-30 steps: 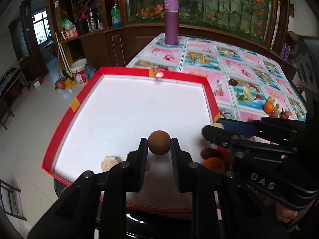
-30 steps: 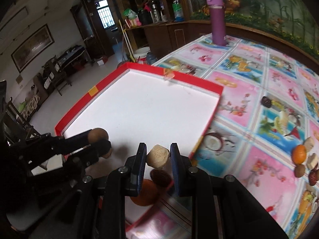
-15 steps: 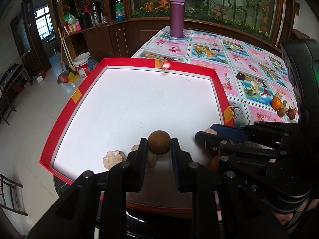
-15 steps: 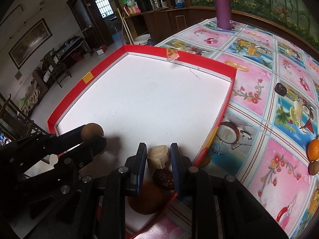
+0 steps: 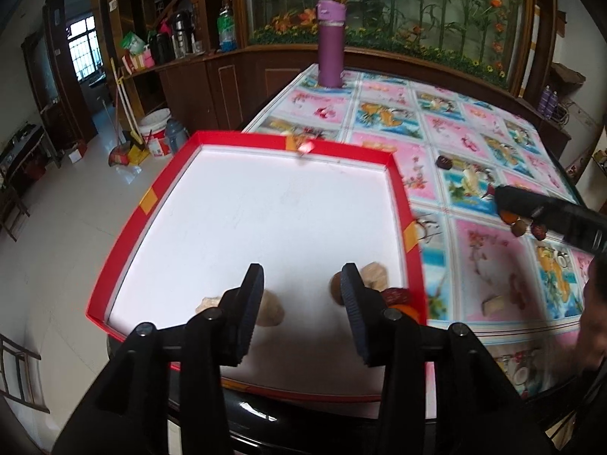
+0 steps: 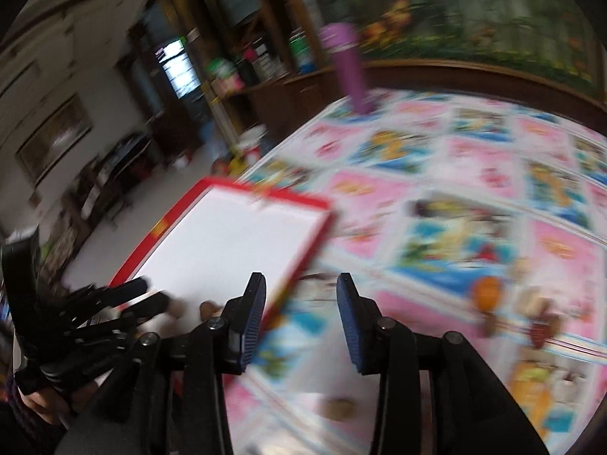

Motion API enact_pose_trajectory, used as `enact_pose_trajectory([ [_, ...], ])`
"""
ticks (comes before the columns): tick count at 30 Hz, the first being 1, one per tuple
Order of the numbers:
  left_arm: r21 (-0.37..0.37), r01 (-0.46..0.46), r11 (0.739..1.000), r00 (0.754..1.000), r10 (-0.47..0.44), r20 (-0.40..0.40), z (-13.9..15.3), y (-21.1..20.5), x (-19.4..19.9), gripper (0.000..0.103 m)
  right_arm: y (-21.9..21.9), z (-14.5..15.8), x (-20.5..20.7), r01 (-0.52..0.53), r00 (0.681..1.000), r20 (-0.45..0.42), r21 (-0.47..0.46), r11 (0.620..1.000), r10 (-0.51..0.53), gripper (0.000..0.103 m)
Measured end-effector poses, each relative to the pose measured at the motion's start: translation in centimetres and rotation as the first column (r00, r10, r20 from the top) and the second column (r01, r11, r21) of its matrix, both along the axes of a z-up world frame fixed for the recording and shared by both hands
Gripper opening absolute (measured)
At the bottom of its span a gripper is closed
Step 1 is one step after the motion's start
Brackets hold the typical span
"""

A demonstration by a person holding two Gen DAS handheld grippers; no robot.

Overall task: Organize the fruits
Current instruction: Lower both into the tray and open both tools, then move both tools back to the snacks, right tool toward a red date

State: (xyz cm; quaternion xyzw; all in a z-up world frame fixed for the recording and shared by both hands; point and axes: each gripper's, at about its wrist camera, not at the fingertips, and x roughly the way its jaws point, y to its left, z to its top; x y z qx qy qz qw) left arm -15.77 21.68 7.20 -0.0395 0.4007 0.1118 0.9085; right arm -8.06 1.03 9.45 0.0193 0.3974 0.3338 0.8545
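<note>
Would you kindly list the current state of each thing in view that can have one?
Left tongs: open, empty, over the tray.
Right tongs: open, empty, over the tablecloth beside the tray; view blurred.
Red tray: flat on the table, holding several fruits near its front edge.
Round brown fruit: resting in the tray, not gripped.
Purple flask: upright, lid on.
Orange fruit: on the tablecloth, outside the tray.

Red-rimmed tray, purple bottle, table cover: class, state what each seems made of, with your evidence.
Red-rimmed tray: probably cardboard; matte white floor, taped walls.
Purple bottle: likely coated metal or plastic; smooth satin sheen.
Table cover: probably printed vinyl; glossy pictures.
</note>
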Motion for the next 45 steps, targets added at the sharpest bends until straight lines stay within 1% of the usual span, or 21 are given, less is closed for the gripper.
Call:
enact_pose_trajectory([
  [3, 0.005, 0.028, 1.000, 1.000, -0.028, 0.007, 0.4, -1.1, 0.1, 0.045, -5.1, 0.6, 1.0, 0.121, 0.993, 0.005, 0.011, 0.993, -0.121, 0.038],
  [6, 0.006, 0.065, 0.998, 0.998, -0.065, 0.005, 0.5, -2.6, 0.2, 0.045, -8.7, 0.4, 1.3, 0.205, 0.979, 0.006, 0.011, 0.979, -0.205, 0.038],
  [9, -0.002, 0.134, 0.991, 0.991, -0.134, -0.002, 0.6, -4.7, 0.3, 0.045, -11.6, -0.1, 1.1, 0.261, 0.965, 0.010, -0.011, 0.965, -0.261, 0.038],
  [11, -0.022, 0.198, 0.980, 0.980, -0.198, -0.007, 0.6, -6.4, 0.2, 0.045, -13.3, -0.6, 0.9, 0.296, 0.955, 0.016, -0.031, 0.955, -0.296, 0.038],
  [12, -0.026, 0.219, 0.975, 0.976, -0.219, -0.010, 0.5, -7.0, 0.2, 0.045, -14.2, -1.2, 0.9, 0.309, 0.951, 0.002, -0.047, 0.950, -0.309, 0.038],
  [13, -0.035, 0.263, 0.964, 0.964, -0.264, -0.021, 0.3, -8.2, 0.3, 0.045, -15.1, -1.5, 0.9, 0.315, 0.949, -0.009, -0.058, 0.947, -0.316, 0.038],
  [17, -0.067, 0.364, 0.929, 0.928, -0.368, -0.063, -0.7, -11.4, 0.6, 0.046, -17.0, -3.5, 0.7, 0.332, 0.940, -0.050, -0.101, 0.938, -0.338, 0.038],
  [18, -0.074, 0.388, 0.919, 0.916, -0.393, -0.076, -1.0, -12.3, 0.7, 0.046, -17.2, -3.9, 0.8, 0.331, 0.939, -0.063, -0.109, 0.937, -0.339, 0.038],
  [19, -0.079, 0.399, 0.913, 0.910, -0.405, -0.087, -1.3, -12.8, 0.8, 0.046, -17.2, -4.2, 0.8, 0.329, 0.939, -0.070, -0.115, 0.937, -0.338, 0.038],
  [22, -0.093, 0.417, 0.904, 0.897, -0.426, -0.119, -2.2, -13.9, 1.5, 0.046, -16.7, -4.7, 1.0, 0.310, 0.945, -0.070, -0.120, 0.943, -0.319, 0.038],
  [25, -0.090, 0.418, 0.904, 0.893, -0.427, -0.142, -2.9, -14.3, 2.2, 0.046, -15.8, -5.1, 1.7, 0.282, 0.952, -0.080, -0.135, 0.950, -0.294, 0.038],
  [28, -0.118, 0.418, 0.901, 0.889, -0.433, -0.151, -3.3, -14.4, 2.7, 0.046, -14.7, -5.6, 2.5, 0.258, 0.959, -0.075, -0.154, 0.954, -0.272, 0.038],
  [30, -0.131, 0.423, 0.897, 0.885, -0.440, -0.151, -3.3, -14.3, 2.9, 0.046, -14.1, -6.1, 3.3, 0.247, 0.961, -0.086, -0.165, 0.955, -0.264, 0.038],
  [34, -0.135, 0.415, 0.900, 0.887, -0.433, -0.160, -3.6, -14.1, 3.5, 0.046, -13.4, -6.7, 4.6, 0.248, 0.958, -0.097, -0.184, 0.951, -0.269, 0.038],
  [39, -0.152, 0.421, 0.894, 0.881, -0.443, -0.166, -3.7, -14.0, 3.8, 0.046, -12.9, -6.8, 5.1, 0.249, 0.959, -0.085, -0.191, 0.949, -0.269, 0.037],
  [40, -0.154, 0.421, 0.894, 0.881, -0.444, -0.166, -3.8, -14.0, 3.8, 0.046, -12.8, -6.8, 5.1, 0.250, 0.960, -0.077, -0.199, 0.948, -0.269, 0.035],
  [41, -0.156, 0.421, 0.893, 0.880, -0.444, -0.167, -3.8, -13.9, 3.8, 0.046, -12.6, -6.8, 5.1, 0.253, 0.960, -0.065, -0.213, 0.944, -0.272, 0.030],
  [43, -0.162, 0.419, 0.893, 0.879, -0.444, -0.173, -3.9, -13.8, 3.9, 0.046, -12.5, -6.8, 5.0, 0.256, 0.960, -0.049, -0.240, 0.936, -0.275, 0.024],
  [45, -0.168, 0.414, 0.894, 0.879, -0.441, -0.180, -4.1, -13.7, 4.0, 0.046, -12.6, -6.8, 4.9, 0.251, 0.961, -0.051, -0.239, 0.938, -0.271, 0.024],
])
